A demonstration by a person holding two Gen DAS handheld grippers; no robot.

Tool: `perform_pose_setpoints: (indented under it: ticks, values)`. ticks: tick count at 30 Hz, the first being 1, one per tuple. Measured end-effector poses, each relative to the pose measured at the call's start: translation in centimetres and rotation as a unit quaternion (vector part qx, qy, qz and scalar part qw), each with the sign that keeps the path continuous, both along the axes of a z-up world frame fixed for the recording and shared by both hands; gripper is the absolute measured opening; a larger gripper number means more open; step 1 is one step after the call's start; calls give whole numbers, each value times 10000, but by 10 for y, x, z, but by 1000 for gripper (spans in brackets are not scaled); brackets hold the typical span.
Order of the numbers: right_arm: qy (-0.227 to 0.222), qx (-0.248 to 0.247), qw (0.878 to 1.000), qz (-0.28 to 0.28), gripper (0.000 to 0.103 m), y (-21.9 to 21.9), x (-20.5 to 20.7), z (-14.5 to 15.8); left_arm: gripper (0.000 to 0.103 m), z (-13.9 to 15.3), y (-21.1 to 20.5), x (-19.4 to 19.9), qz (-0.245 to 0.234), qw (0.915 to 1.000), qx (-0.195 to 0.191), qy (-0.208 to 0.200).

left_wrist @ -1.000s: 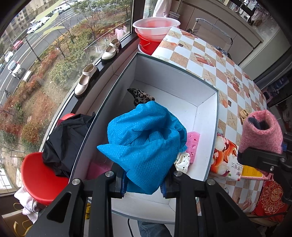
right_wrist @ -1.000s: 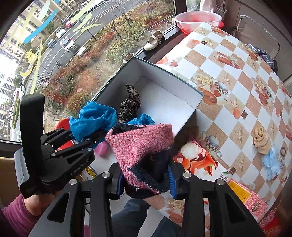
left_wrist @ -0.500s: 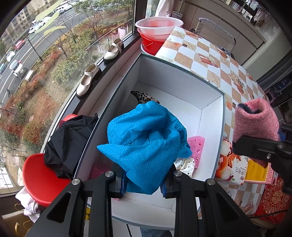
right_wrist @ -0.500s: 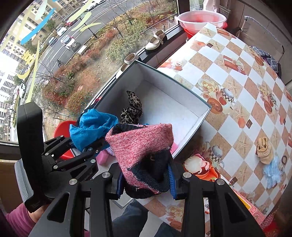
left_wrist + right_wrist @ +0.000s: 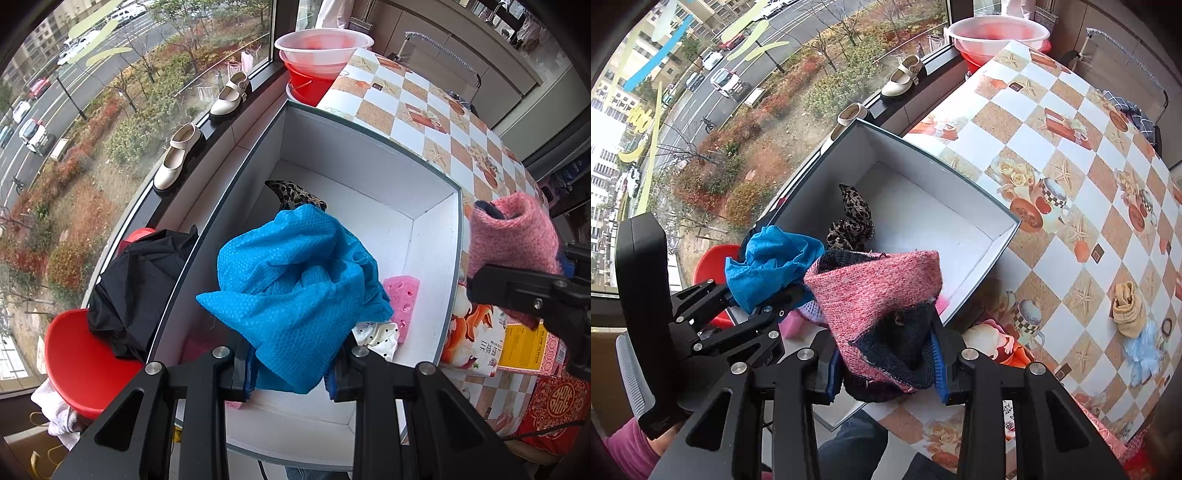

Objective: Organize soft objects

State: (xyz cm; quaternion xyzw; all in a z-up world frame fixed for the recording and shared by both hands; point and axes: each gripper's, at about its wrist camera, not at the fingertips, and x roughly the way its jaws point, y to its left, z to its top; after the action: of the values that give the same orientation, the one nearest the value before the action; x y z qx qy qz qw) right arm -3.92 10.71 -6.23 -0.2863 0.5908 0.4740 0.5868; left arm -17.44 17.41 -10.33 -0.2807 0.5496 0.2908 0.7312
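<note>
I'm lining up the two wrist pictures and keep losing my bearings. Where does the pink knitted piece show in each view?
Left wrist: the pink knitted piece sits at the right edge, clamped in the right claw, beside the white box.
Right wrist: it fills the lower centre, pinched between the claw's fingers, over the box's near corner.
Shared landmark: the leopard-print cloth lying inside the box.

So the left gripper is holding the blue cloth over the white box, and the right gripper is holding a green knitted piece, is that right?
Not quite. The knitted piece in the right gripper is pink with a dark navy part, not green; the right wrist view shows it. The rest holds: the left gripper holds the blue cloth over the white box.
</note>
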Motion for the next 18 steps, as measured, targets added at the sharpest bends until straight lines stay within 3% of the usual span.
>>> perform_pose_setpoints:
  ticks: [10, 11, 12, 14, 16, 18]
  values:
    - [3, -11, 10000, 6, 39, 8, 3, -3, 34, -2, -1, 4, -6, 10000, 28, 25]
    - [-4, -8, 10000, 12, 39, 8, 3, -3, 42, -2, 0, 5, -2, 10000, 25, 23]
    - [-8, -3, 10000, 16, 39, 9, 3, -3, 57, -2, 0, 4, 18, 10000, 46, 28]
    - [22, 0, 10000, -12, 47, 12, 4, -4, 79, 0, 1, 5, 56, 9997, 196, 96]
    - [48, 15, 9999, -103, 55, 13, 7, -4, 81, 3, 1, 4, 97, 9991, 362, 183]
    - [49, 7, 9997, -218, 79, 13, 11, -4, 81, 2, 4, 4, 134, 9990, 329, 271]
